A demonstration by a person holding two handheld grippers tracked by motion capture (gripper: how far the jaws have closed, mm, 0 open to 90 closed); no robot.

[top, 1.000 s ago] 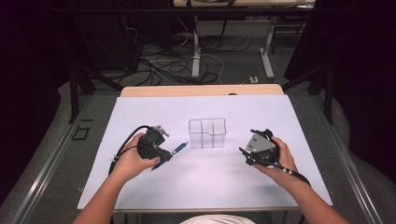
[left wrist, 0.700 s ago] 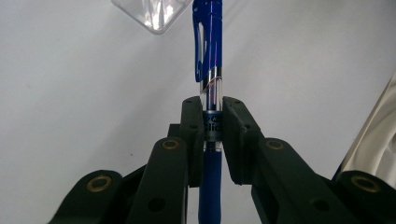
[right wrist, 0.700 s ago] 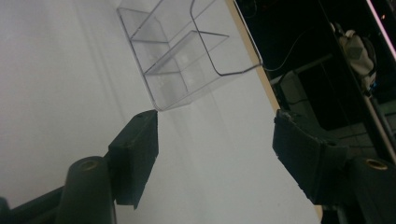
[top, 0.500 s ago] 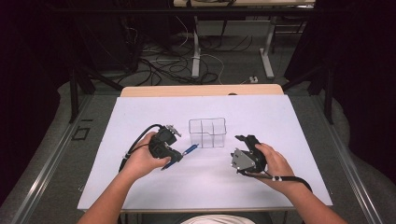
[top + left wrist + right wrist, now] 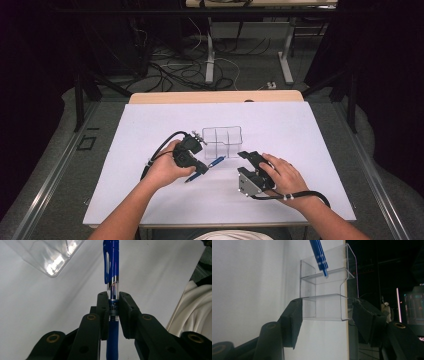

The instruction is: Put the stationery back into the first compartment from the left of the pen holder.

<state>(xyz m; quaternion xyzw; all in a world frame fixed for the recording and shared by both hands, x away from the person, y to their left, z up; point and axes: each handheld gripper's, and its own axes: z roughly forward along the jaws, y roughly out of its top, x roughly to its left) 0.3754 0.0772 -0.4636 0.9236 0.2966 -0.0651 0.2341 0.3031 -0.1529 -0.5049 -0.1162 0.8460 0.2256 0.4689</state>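
Note:
A blue pen (image 5: 111,272) is clamped between the jaws of my left gripper (image 5: 113,306), which is shut on its barrel. In the high view the pen (image 5: 216,162) sticks out of the left gripper (image 5: 202,168) toward a clear plastic organiser (image 5: 222,141) with three compartments, its tip just short of the organiser's front wall. My right gripper (image 5: 248,156) is open, right of the pen and in front of the organiser. In the right gripper view, the organiser (image 5: 325,295) stands beyond the spread jaws and the pen's end (image 5: 319,256) shows before it.
A white sheet (image 5: 150,125) covers the table, with a wooden strip (image 5: 215,97) at its far edge. Cables trail from both grippers. Dark floor with cables and table legs lies beyond the table.
My left gripper carried the pen right, toward the organiser. My right gripper moved left and forward, closer to the organiser's front.

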